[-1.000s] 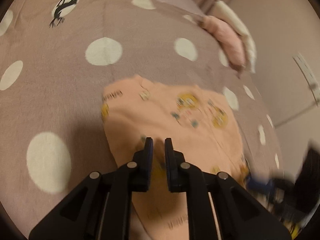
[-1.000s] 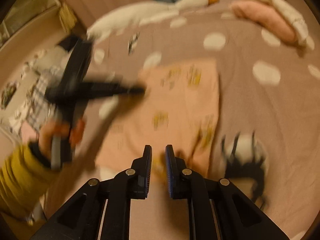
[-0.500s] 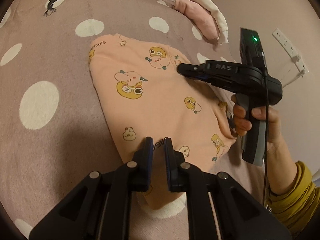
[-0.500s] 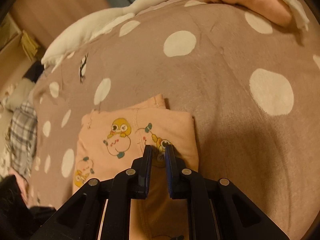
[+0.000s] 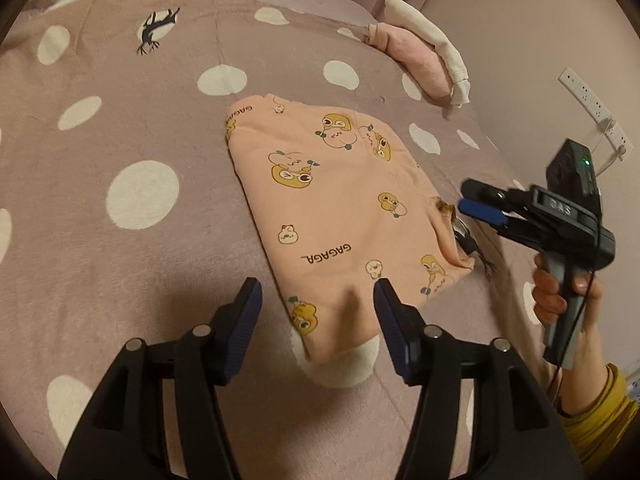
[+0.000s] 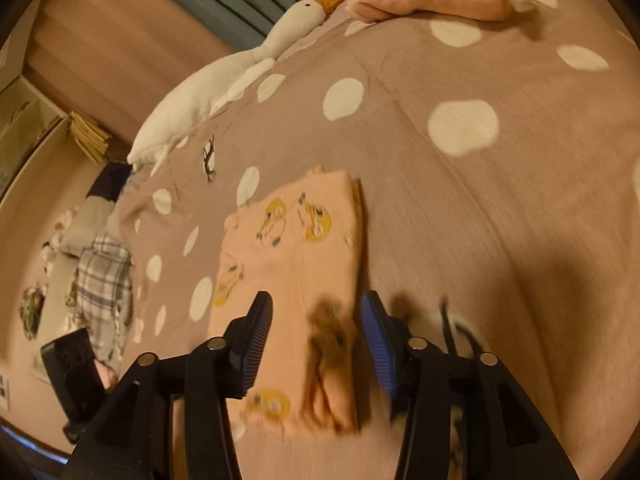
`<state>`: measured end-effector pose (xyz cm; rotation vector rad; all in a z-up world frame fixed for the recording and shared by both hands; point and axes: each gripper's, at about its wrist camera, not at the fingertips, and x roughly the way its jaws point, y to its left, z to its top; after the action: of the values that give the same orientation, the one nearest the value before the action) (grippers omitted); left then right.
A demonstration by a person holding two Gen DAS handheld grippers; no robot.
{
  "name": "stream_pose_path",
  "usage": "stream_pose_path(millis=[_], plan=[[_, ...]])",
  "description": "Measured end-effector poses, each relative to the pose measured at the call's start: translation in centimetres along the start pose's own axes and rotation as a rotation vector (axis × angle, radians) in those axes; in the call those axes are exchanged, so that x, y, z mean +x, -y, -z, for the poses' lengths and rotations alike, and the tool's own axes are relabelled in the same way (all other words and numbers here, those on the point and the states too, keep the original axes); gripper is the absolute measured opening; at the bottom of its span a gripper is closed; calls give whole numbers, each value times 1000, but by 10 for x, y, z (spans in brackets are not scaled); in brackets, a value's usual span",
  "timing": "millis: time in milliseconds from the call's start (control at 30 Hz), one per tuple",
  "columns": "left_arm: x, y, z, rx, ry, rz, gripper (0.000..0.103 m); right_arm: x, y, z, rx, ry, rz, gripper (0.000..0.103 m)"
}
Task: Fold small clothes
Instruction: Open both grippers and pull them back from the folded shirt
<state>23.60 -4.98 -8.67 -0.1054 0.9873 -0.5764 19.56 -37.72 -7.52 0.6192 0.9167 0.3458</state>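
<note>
The garment [image 5: 332, 216], peach with duck prints, lies folded flat on the blanket [image 5: 120, 264], a long rectangle. In the left wrist view its long axis runs from between the jaws up and away to the left, and its near end sits just ahead of the gap between the jaws, closer to the right finger. The left gripper [image 5: 318, 300] stands wide, holding nothing, both fingers clear of the cloth. The right gripper [image 6: 316, 316] is likewise spread wide and empty; in its own view the garment stretches straight ahead from under the jaws, long axis along the fingers, its far end pointing toward the goose toy [image 6: 240, 68]. A blurred brown mark shows on the cloth between those jaws. Far beyond the jaws, a pink and white pile [image 5: 424, 52] rests at the blanket's edge.
</note>
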Motion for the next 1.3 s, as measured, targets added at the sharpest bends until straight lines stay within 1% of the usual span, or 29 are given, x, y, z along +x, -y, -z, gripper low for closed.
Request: stream_pose_path(millis=[233, 533, 600, 733, 833, 867, 933, 967, 1000, 1067, 1133, 1200, 1233, 1300], plan=[[-7, 7, 3, 0, 9, 6, 65, -9, -1, 13, 11, -5, -6, 52], [-11, 12, 6, -12, 2, 5, 71, -9, -2, 20, 23, -25, -31, 53], [-11, 12, 7, -20, 1, 7, 73, -11, -3, 22, 29, -26, -41, 61], [-13, 13, 8, -38, 2, 15, 79, -13, -9, 25, 16, -26, -47, 62], [-15, 13, 8, -53, 4, 20, 84, -16, -13, 27, 7, -23, -46, 67], [-15, 12, 7, -65, 3, 26, 87, -17, -14, 28, 4, -20, -44, 69], [-15, 10, 6, -88, -6, 37, 100, -18, -15, 28, 2, -17, -39, 73], [-13, 8, 6, -107, -14, 49, 103, -18, -15, 29, 5, -17, -35, 76], [-12, 6, 5, -121, -22, 60, 102, -18, -14, 29, 11, -17, -33, 78], [-5, 0, 3, -157, -58, 83, 102, -18, -10, 29, 36, -27, -50, 79], [-2, -5, 2, -194, -78, 112, 102, -18, -5, 29, 65, -36, -83, 79], [1, -14, 2, -251, -84, 167, 102, -23, -3, 31, 63, -16, -85, 79], [2, -16, 2, -268, -85, 181, 102, -26, -2, 32, 55, 2, -82, 80], [4, -24, 2, -312, -70, 217, 102, -30, 0, 33, 54, 22, -87, 83]])
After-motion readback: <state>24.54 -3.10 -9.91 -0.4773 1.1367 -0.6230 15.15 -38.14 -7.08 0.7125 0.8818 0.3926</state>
